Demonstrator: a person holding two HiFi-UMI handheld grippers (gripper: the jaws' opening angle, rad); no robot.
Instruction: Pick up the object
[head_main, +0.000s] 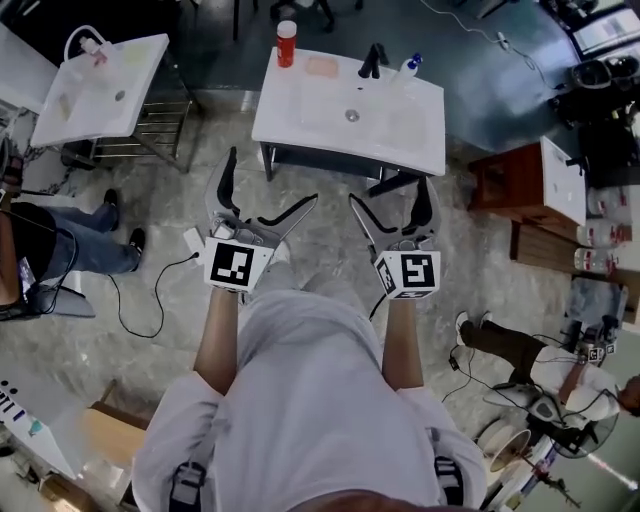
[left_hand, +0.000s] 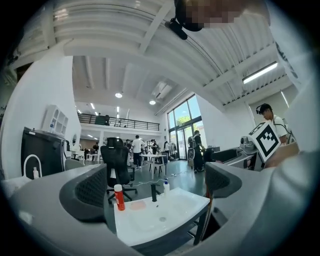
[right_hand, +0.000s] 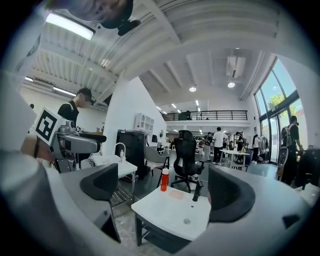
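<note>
Nearest to us, each forearm ends in a marker cube. The left cube (head_main: 238, 265) and the right cube (head_main: 408, 274) both carry black-and-white square patterns, which we take for coded marks and not for words.

Just ahead of the cubes, the left hand-held gripper (head_main: 272, 180) has its jaws spread wide. In its own view we see nothing between the dark ribbed pads (left_hand: 90, 192), only air and the room beyond. The right hand-held gripper (head_main: 388, 195) is splayed just as wide and is also empty, its pads touching nothing.

Both hang over the mottled floor (head_main: 330, 240), short of the white tabletop (head_main: 300, 120) and not touching it. The tabletop is shaped like a washbasin, with a drain (head_main: 351, 115) in its middle.

Along its far edge, well apart from both grippers, we see four things:
- a red bottle (head_main: 286, 43) with a pale cap, upright at the far left corner
- a flat pink pad (head_main: 322, 67) just beside the bottle
- a black faucet (head_main: 373, 60)
- a small white bottle (head_main: 408, 66) with a blue top, right of the faucet

We cannot tell which of these is the object to be picked up. Any print on the bottles is too small for us to read.

Farther off, the right gripper view shows a black office chair (right_hand: 187, 150) behind the tabletop. A second white tabletop (head_main: 100, 85) stands away to the left.
</note>
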